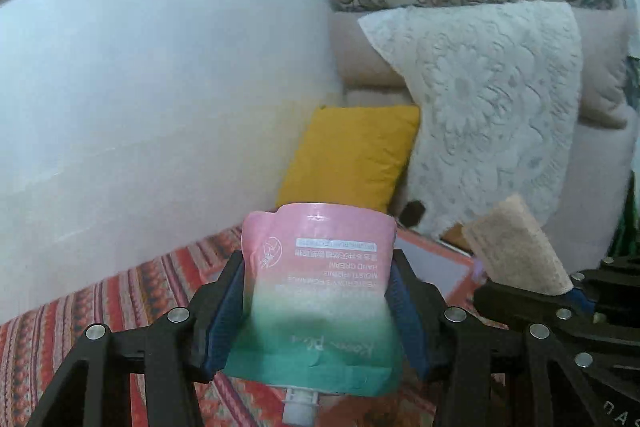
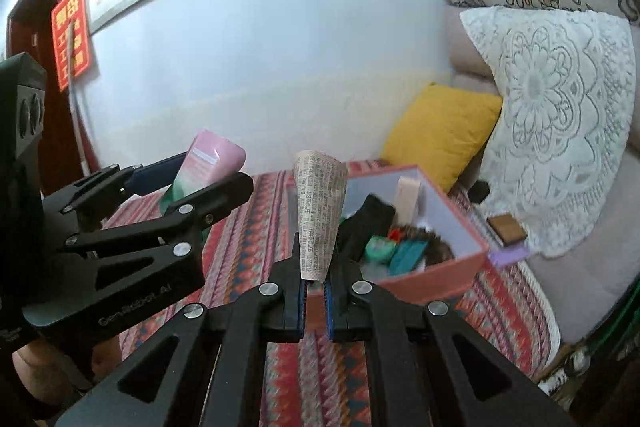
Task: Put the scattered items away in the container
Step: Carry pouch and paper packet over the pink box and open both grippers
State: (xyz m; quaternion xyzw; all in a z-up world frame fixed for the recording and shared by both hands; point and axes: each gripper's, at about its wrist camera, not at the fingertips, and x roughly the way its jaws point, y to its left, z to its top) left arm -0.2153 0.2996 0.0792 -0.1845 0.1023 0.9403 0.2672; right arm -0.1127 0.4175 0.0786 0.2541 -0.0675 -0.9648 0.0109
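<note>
Held in the left gripper (image 1: 318, 311): a pink-to-green hand cream pouch (image 1: 320, 291), upside down at lower centre of the left wrist view, spout pointing toward the bottom edge, jaws half open and pressing its two sides. Seen again at middle left of the right wrist view, same pouch (image 2: 208, 167) poking up between the black fingers. Clamped in the right gripper (image 2: 315, 291): a thin beige sachet (image 2: 318, 215) covered in small print, standing upright at centre of the right wrist view, jaws nearly closed on its lower end. Visible too at right of the left wrist view, the sachet (image 1: 516, 247) tilted up and left above the black linkage. Placed on a red patterned bedspread (image 2: 248, 247), right of centre in the right wrist view: a pink-walled box (image 2: 432, 275) with white inside, open on top, behind and just right of the sachet. Inside the box: a dark cloth item (image 2: 368, 223), a pale upright packet (image 2: 408, 195), some teal pieces (image 2: 400, 251), a brownish blurred thing, hard to tell what. Beyond the box, against the wall: a yellow cushion (image 2: 444, 131), and to its right a white lace cover (image 2: 560, 131) draped over stacked bedding. Both held items raised above the bedspread, neither inside the box.
</note>
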